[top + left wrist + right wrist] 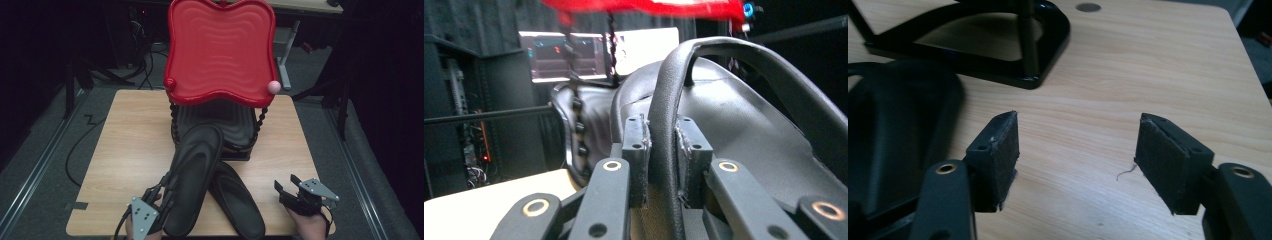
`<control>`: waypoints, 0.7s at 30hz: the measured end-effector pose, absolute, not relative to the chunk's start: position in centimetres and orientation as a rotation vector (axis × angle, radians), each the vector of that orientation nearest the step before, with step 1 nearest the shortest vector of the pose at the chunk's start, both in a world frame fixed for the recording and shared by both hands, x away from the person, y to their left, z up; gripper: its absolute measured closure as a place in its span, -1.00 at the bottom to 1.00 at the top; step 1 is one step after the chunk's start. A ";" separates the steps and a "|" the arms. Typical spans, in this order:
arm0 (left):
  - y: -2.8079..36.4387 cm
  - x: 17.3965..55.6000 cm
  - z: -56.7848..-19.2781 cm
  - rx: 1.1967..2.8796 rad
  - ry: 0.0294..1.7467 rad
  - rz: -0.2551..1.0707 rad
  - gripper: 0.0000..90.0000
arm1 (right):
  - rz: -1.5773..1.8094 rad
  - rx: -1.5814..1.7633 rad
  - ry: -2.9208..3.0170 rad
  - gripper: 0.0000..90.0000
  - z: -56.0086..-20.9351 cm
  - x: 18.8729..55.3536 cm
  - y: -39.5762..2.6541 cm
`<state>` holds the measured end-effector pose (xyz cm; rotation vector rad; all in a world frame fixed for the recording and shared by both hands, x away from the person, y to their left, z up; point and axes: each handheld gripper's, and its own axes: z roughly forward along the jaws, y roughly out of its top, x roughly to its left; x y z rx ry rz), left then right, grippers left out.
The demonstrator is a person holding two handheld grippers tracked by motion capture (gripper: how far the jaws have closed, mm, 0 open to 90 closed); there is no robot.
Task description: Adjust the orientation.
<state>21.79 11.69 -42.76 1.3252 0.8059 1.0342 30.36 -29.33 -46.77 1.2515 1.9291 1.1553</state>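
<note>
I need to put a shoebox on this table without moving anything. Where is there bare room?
The widest bare patch is the table's left part, between its left edge and the rack. A narrower strip lies right of the rack, ahead of the right gripper. The middle front is crowded: the left gripper grips one black slipper, and the other slipper lies beside it.

High view overhead, tool views close, table point(135, 135) shared

The wooden surface point(130, 130) carries a black stand point(235, 150) at twelve o'clock and a sandal point(240, 202) at six.
</note>
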 end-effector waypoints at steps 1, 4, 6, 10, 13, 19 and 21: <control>11.0 22.5 -43.0 1.337 0.816 1.022 0.73 | 1.155 1.252 1.929 -0.23 -46.8 30.4 -29.3; 9.9 24.1 -43.3 1.365 0.832 1.029 0.74 | 1.208 1.207 1.944 -0.21 -46.0 29.5 -28.4; 8.8 25.8 -43.7 1.370 0.854 1.052 0.74 | 1.227 1.185 1.947 -0.20 -45.7 29.3 -27.8; 6.9 29.9 -44.1 1.395 0.880 1.113 0.74 | 1.309 1.094 1.961 -0.16 -43.6 29.5 -25.3; 5.9 32.2 -44.3 1.380 0.904 1.151 0.74 | 1.382 1.035 1.961 -0.10 -42.2 30.6 -22.6; 5.1 34.2 -44.4 1.356 0.949 1.160 0.74 | 1.423 0.946 1.994 0.01 -41.5 32.4 -18.4; 4.9 34.8 -44.3 1.355 0.958 1.169 0.74 | 1.443 0.926 2.013 0.07 -41.6 33.0 -16.8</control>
